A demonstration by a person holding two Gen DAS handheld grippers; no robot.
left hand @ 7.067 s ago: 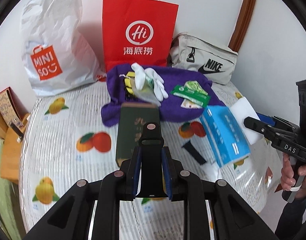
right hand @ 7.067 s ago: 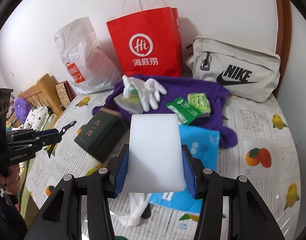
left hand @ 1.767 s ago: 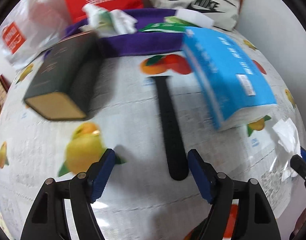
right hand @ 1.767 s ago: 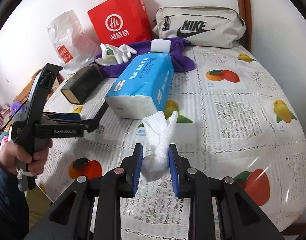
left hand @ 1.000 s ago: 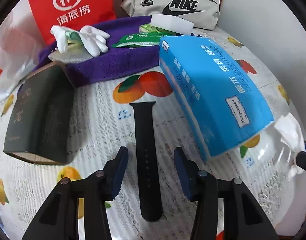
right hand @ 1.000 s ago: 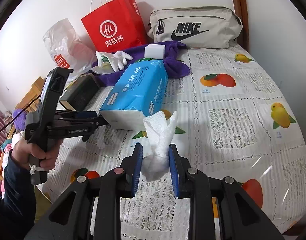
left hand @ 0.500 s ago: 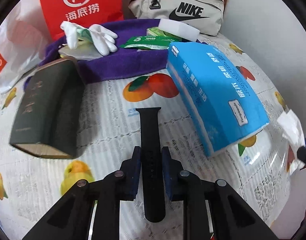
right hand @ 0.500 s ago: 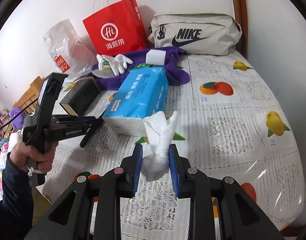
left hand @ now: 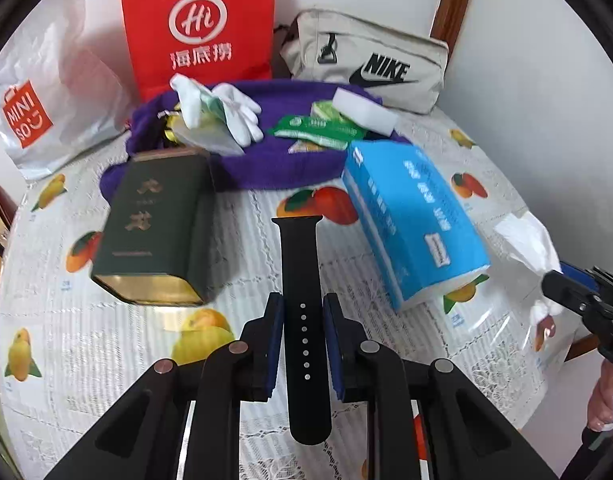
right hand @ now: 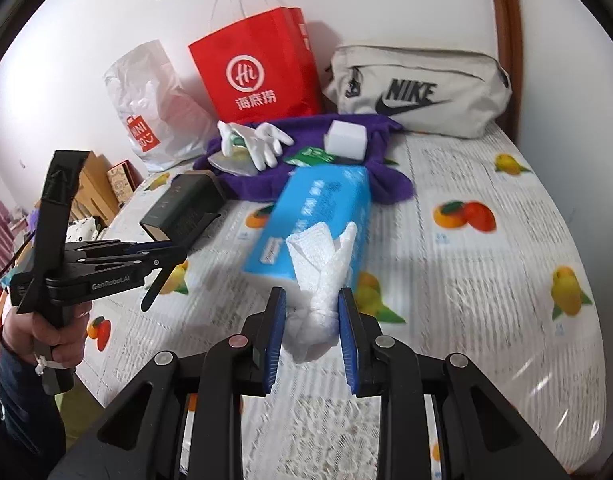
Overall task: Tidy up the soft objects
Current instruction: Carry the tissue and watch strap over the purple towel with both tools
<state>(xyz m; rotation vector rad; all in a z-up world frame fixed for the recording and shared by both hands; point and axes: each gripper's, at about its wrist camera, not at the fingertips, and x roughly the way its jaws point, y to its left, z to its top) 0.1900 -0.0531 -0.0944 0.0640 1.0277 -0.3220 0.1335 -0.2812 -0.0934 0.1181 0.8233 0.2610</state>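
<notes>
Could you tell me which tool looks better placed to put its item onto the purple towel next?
Probably left: its tool grips the black strap pointing at the towel; the tissue pack blocks the right.

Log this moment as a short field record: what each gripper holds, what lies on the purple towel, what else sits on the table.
left gripper: shut on the black watch strap, lifted off the tablecloth
right gripper: shut on the white foam wrap
purple towel: white gloves, green packets, white sponge block
in front of the towel: dark green box, blue tissue pack
along the wall: Miniso bag, red paper bag, Nike bag
</notes>
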